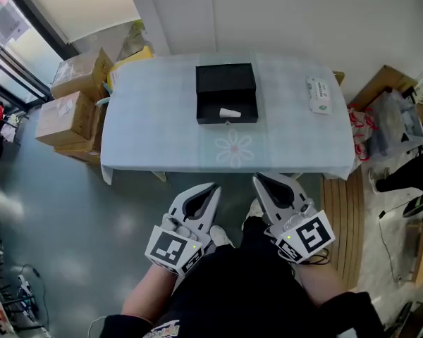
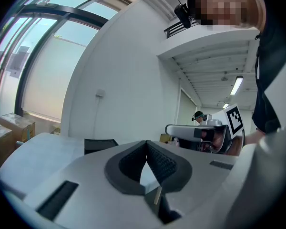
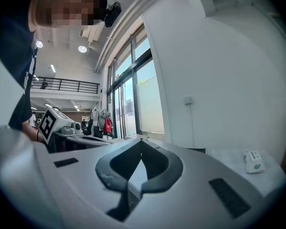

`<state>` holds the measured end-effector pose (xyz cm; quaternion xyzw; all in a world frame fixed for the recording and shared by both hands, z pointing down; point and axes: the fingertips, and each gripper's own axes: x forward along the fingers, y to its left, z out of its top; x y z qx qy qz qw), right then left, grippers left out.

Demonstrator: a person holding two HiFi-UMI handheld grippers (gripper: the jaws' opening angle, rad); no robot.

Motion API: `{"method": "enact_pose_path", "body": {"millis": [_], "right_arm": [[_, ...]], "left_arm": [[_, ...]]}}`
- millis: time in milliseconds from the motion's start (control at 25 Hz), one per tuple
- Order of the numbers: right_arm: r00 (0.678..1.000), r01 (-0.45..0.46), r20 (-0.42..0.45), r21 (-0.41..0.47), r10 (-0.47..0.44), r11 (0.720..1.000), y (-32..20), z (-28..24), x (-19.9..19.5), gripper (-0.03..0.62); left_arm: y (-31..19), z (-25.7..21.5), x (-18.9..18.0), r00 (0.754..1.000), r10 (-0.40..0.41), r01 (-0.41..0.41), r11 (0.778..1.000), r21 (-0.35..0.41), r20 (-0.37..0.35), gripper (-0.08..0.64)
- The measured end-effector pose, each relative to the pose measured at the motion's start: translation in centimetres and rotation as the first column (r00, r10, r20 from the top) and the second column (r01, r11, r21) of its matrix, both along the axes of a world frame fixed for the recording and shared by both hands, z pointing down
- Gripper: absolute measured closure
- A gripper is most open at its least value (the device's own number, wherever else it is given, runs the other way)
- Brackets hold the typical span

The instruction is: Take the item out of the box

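Where the box sits: I see the black box [image 1: 226, 94] on the table [image 1: 148, 139], about mid-width and toward the far edge, with its lid swung open at the far side.
Item: a small white item [image 1: 230, 113] lies inside the open tray, close to the front wall. Neither gripper touches it.
Left gripper: the left gripper [image 1: 215, 186] has its jaws pressed together with nothing between them, which my left gripper view confirms. I hold it low above my legs, just short of the table's near edge, pointing at the table.
Right gripper: the right gripper [image 1: 256, 178] also has its jaws closed tip to tip and carries nothing. It is level with its partner and just beside it.
Spacing: the two tips lean slightly toward each other, and both are well apart from the box.
Cloth: a pale checked cloth covers the table, with a flower print [image 1: 234, 148] between the box and the near edge.
Packet: a white packet [image 1: 319, 95] lies near the table's right end, well apart from the box.
Floor: cardboard cartons [image 1: 74, 101] are stacked beside the table's left end.
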<state>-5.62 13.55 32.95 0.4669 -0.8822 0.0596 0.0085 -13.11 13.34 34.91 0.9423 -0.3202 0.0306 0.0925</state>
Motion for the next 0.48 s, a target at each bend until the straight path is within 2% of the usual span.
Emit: {"method": "enact_pose_path", "body": {"millis": [480], "right_arm": [[1.000,0.000,-0.012,-0.027,0.000,1.000,-2.7,0.3,1.2,0.583]], "left_arm": [[-2.6,0.6,-0.1,0.999,-0.035,0.035,0.999,-0.035,0.006,0.552]]}}
